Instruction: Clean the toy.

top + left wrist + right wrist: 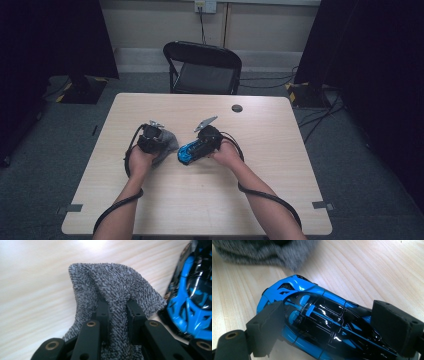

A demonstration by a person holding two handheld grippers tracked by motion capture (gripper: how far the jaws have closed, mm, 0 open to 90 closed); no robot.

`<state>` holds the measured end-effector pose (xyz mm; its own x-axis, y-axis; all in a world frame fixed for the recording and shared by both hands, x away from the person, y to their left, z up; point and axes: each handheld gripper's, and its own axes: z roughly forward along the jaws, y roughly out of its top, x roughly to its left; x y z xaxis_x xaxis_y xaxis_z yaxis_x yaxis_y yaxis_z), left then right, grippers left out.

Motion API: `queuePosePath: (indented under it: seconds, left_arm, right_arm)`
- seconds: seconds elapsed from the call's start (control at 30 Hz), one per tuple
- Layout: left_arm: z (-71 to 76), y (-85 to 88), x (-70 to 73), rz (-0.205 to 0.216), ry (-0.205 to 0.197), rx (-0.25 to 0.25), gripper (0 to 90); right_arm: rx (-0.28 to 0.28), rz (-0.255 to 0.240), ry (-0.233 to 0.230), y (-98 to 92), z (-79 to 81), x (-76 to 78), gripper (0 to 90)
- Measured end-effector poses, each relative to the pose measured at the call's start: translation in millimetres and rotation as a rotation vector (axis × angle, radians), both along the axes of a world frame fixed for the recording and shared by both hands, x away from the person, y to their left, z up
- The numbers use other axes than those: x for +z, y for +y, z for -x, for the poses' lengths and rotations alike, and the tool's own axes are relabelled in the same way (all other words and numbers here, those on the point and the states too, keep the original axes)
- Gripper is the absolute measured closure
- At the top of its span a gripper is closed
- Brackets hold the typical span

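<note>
Now holding a blue and black toy sports car (317, 315) across its flanks with the right gripper (197, 148), jaws clamped on the body, one pad on each side, wheels apparently resting on the bench (260, 200) near its middle. Pinching a grey microfibre cloth (112, 290) with the left gripper (156, 141), jaws drawn together on a raised fold of the fabric, the rest of the cloth draping onto the wood just beside the car's nose. Judging by this, getting ready to wipe the car: steadying it with one hand while bringing the cloth toward it with the other. Not yet touching, as far as the left gripper view tells; cloth edge and car front sitting very near each other.

Next, probably calling for sliding the bunched cloth across onto the glossy bodywork, keeping the fold trapped so it does not slip out, and keeping the car pinned so it does not roll or twist under the rubbing.

Working on a pale wood-grain bench with a small dark round disc (237, 108) toward the far edge and tape marks (324, 205) near the near corners. Beyond the far edge, a black folding chair (202, 67) standing on grey carpet, black drapes hanging to either side, a wall socket (205, 6) with a cable running down behind.
</note>
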<state>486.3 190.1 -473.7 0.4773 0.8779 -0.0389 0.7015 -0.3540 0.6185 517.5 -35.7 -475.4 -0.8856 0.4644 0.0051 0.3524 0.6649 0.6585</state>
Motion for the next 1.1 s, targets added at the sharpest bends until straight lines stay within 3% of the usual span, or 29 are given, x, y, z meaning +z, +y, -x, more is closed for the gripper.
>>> queuePosePath:
  seconds: [0.07,0.23,0.53,1.1]
  left_arm:
    - [2.7,-7.5,-2.9,-0.044,-0.008,-0.036,75.4]
    - [9.1,-10.8,0.5,-0.052,0.025,-0.093,75.7]
    - [24.2,-6.5,2.4,0.012,0.072,-0.120,76.1]
    - [46.5,-4.7,3.2,0.052,0.100,-0.156,76.2]
  right_arm:
    - [-0.002,0.001,-0.003,0.2,0.4,0.0,11.5]
    - [-0.004,0.001,0.001,0.5,0.4,0.1,11.5]
    - [-0.007,0.000,-0.001,0.7,0.8,-0.2,11.4]
    - [-0.015,-0.001,0.001,0.8,1.7,-0.3,11.1]
